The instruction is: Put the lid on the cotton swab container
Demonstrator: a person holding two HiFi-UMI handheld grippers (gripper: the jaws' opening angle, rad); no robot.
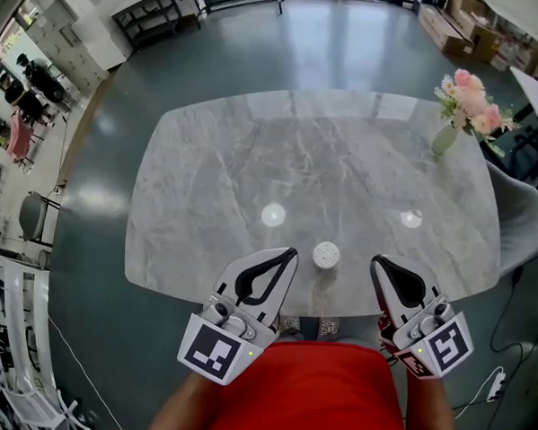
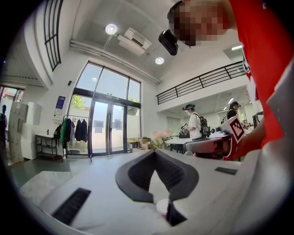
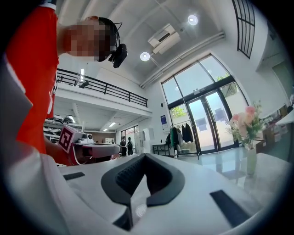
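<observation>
Surroundings. I see a grey marble-patterned table with rounded corners (image 1: 254, 155) on a dark polished floor (image 1: 99, 201). At its far right corner stands a pale green vase (image 1: 445, 140) with pink and white flowers (image 1: 471, 97). A grey moulded chair (image 1: 519, 214) is drawn up to the right edge. Dark shelving (image 1: 154, 15) lines the far wall at upper left. The gripper views show tall glass doors (image 2: 108, 126) with coats on a rail (image 2: 76, 130) beside them, and other people standing further back.

Task object. The small white round cotton swab container (image 1: 325, 255) stands upright near the table's near edge, between the two gripper tips and touching neither. It is well apart from the vase. Its top looks speckled; I cannot tell whether the lid is on.

Grippers. The left gripper (image 1: 290, 252) has its black-lined jaws brought together at the tips, with nothing clamped between them. The right gripper (image 1: 375, 259) is likewise closed and empty, its jaws meeting at the tips.

Pose. Both grippers are held roughly level over the near table edge, in front of my operator's red shirt (image 1: 318, 392). They point away from the body and angle slightly inward, one on each side of the container. Their marker cubes sit nearest the body.
</observation>
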